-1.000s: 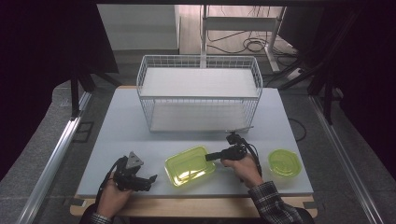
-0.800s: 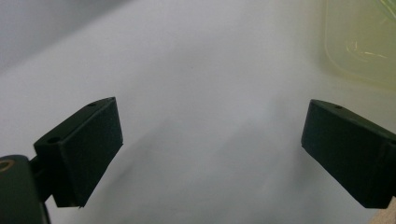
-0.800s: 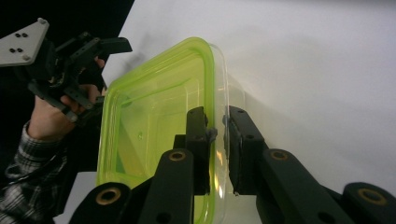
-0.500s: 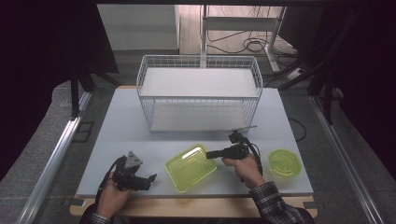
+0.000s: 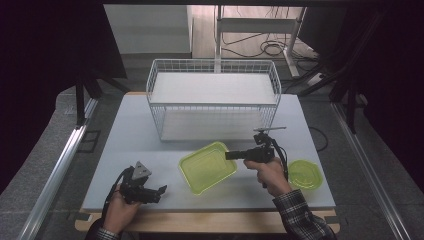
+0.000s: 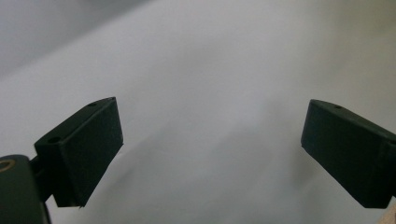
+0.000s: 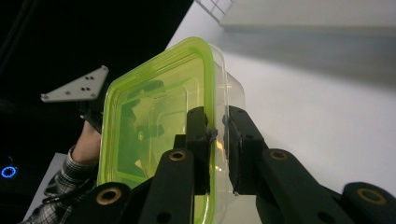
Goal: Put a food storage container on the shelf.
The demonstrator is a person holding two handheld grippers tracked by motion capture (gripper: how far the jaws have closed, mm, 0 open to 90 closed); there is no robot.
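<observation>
Grey surface [image 5: 150, 130], wire basket [image 5: 212, 97] at back. Right hand-held gripper [image 5: 231, 155] pinches the green container [image 5: 207, 167] rim; keep it level w/ steady lift. Left hand-held gripper [image 5: 161, 190] wide open, empty.

The right claw [image 5: 229, 155] now carries the green container [image 5: 207, 166] higher than a second ago, its gripped edge lifted off the tabletop [image 5: 150, 150] and the container tilted. The claw's jaws have just been closing slightly, the container's wall clamped between them.
</observation>
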